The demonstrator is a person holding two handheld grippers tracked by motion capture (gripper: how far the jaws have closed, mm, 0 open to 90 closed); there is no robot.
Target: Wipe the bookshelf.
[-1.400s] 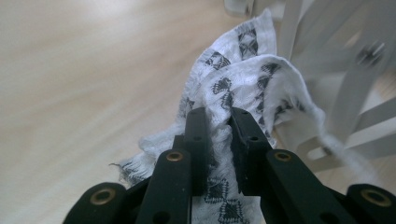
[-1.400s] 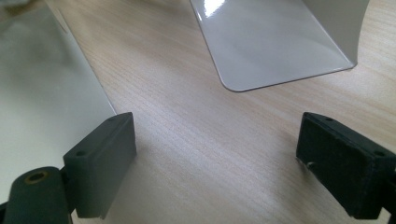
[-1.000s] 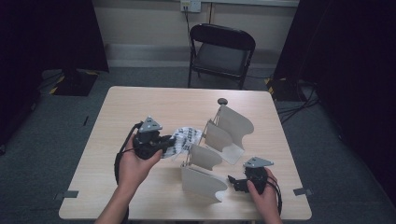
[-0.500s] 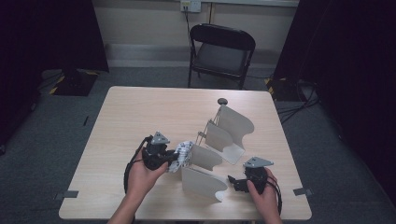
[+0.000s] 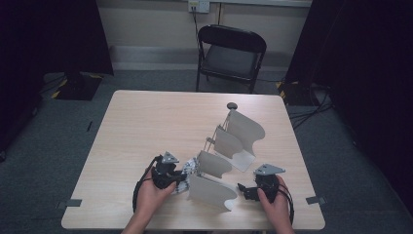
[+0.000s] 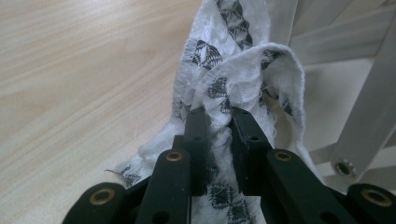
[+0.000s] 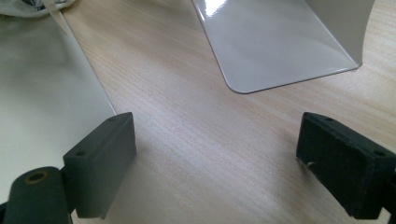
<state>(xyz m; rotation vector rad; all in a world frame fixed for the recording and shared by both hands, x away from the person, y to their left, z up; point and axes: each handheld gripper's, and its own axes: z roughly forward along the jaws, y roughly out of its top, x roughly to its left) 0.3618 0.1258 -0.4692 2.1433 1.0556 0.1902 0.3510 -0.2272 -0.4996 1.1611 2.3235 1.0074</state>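
Left gripper [image 6: 218,122] clamping patterned cloth [image 6: 233,70], white dividers [image 5: 209,187] alongside, right gripper [image 7: 215,163] agape.

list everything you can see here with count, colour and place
table: one, light wood, centre of the floor
cloth: one, white with dark pattern, clamped in the left gripper beside the rack
rack of curved panels: one, cream panels on thin metal rods, right half of the table
small round thing: one, dark, far table edge behind the rack
folding chair: one, black, beyond the table
wall socket: one, pale, on the far wall
curtains: dark, both sides of the room
left gripper: black, shut on the cloth
right gripper: black, open, low over the table near the rack
hands: two, at the near edge
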